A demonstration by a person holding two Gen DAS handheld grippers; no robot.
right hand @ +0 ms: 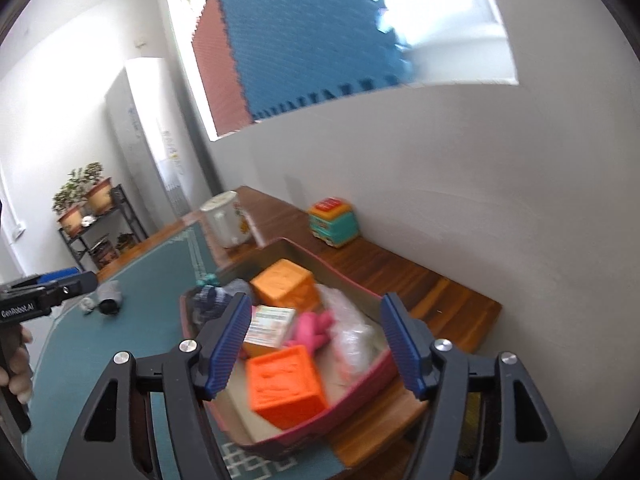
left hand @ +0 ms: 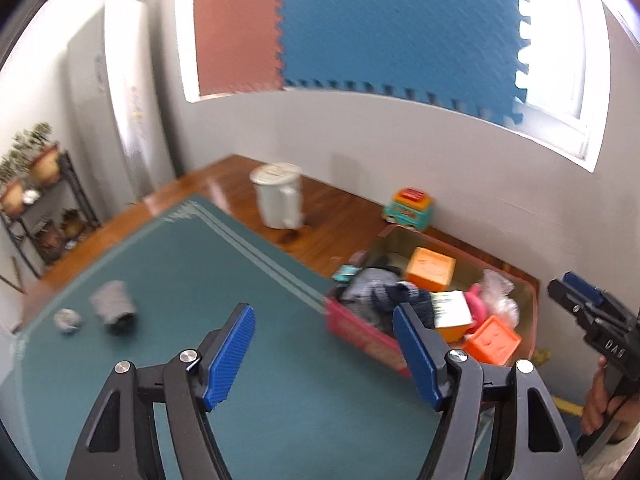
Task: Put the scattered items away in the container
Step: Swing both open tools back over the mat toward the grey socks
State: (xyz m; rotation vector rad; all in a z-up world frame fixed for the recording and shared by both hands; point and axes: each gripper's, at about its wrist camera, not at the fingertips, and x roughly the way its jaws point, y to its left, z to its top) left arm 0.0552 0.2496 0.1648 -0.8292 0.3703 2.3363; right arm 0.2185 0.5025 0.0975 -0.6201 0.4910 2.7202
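A box (left hand: 360, 334) is set at the right edge of the mat (left hand: 200, 280) on the desk (left hand: 336, 220), holding two cubes (left hand: 431, 268), a carton (left hand: 452, 308) and socks (left hand: 384, 294). A cup (left hand: 113, 304) and a wad (left hand: 68, 320) are left on the mat's left side. Behind the box, a jug (left hand: 278, 194) and a toy (left hand: 408, 206) are placed.

The left wrist camera looks forward and down along its own blue fingers (left hand: 236, 354) over the green mat (left hand: 168, 280), with the red box (left hand: 360, 336) at right of centre and the other gripper at the right edge. The right wrist camera sits nearer the box (right hand: 304, 436), which fills the lower centre of its frame. Both views share the box, the mat, the white jug (left hand: 278, 196) and the blue foam tile (left hand: 400, 28) at the window.
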